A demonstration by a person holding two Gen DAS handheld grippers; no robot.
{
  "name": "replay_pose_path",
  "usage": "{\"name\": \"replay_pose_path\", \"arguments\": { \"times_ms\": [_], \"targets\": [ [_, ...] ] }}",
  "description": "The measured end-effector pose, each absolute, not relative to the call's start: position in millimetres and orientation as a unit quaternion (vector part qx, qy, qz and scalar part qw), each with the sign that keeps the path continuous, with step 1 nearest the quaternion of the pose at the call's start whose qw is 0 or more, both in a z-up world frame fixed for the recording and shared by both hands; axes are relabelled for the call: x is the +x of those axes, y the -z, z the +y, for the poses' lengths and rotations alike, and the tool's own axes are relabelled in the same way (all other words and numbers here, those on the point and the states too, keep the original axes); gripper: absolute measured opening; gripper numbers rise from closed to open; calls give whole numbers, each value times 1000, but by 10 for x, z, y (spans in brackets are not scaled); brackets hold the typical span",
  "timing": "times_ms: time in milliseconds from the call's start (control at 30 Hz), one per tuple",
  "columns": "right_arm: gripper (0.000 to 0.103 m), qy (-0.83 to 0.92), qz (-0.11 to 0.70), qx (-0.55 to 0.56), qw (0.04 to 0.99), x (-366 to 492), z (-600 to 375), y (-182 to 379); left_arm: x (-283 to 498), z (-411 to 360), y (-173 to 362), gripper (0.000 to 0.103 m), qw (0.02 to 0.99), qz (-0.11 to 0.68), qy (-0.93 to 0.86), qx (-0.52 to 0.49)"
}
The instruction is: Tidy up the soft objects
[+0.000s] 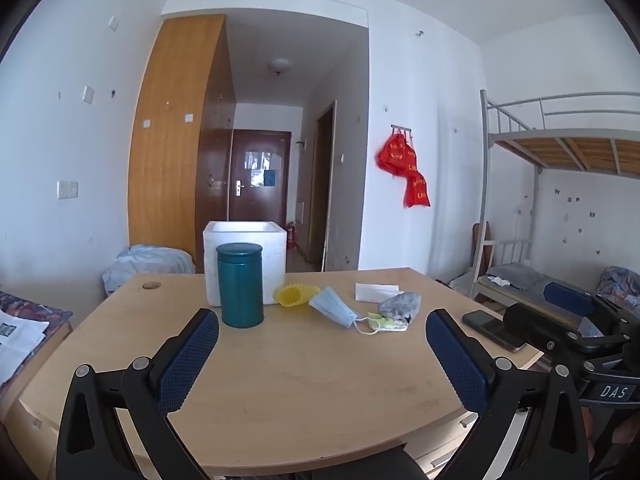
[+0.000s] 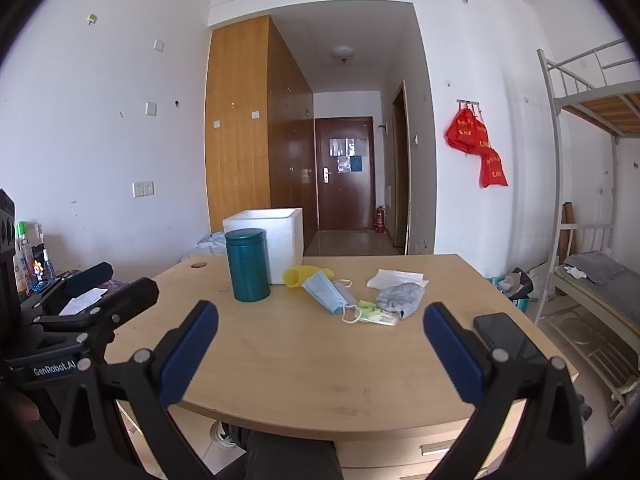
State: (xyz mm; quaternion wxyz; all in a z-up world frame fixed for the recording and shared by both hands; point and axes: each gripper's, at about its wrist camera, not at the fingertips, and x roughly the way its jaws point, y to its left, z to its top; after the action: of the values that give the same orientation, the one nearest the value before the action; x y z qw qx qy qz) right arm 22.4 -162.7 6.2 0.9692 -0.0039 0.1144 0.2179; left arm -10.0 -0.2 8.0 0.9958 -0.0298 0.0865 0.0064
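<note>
Soft things lie at the far middle of the wooden desk [image 1: 300, 380]: a yellow foam net sleeve [image 1: 296, 294], a blue face mask [image 1: 331, 306], a white tissue [image 1: 376, 292], a grey crumpled cloth [image 1: 400, 305] and a light green packet [image 1: 386, 323]. They also show in the right wrist view: sleeve [image 2: 306, 275], mask [image 2: 325, 291], tissue [image 2: 396, 278], cloth [image 2: 400, 298], packet [image 2: 376, 312]. A white foam box [image 1: 244, 256] stands behind them. My left gripper [image 1: 322, 344] and right gripper [image 2: 320, 340] are both open and empty, over the near desk.
A teal canister [image 1: 241, 285] stands in front of the foam box [image 2: 276, 236]. A black phone [image 1: 494, 330] lies at the desk's right edge. A bunk bed [image 1: 560, 152] stands at the right, and a side table with papers [image 1: 20, 340] at the left.
</note>
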Motion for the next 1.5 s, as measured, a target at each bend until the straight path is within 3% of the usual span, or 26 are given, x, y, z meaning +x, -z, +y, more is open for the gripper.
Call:
{"name": "replay_pose_path", "arguments": {
  "times_ms": [1500],
  "targets": [
    [103,-210,113,-9,971,231,-1593,-10,-28,10,-36,103,996,88,-10,-28]
  ]
}}
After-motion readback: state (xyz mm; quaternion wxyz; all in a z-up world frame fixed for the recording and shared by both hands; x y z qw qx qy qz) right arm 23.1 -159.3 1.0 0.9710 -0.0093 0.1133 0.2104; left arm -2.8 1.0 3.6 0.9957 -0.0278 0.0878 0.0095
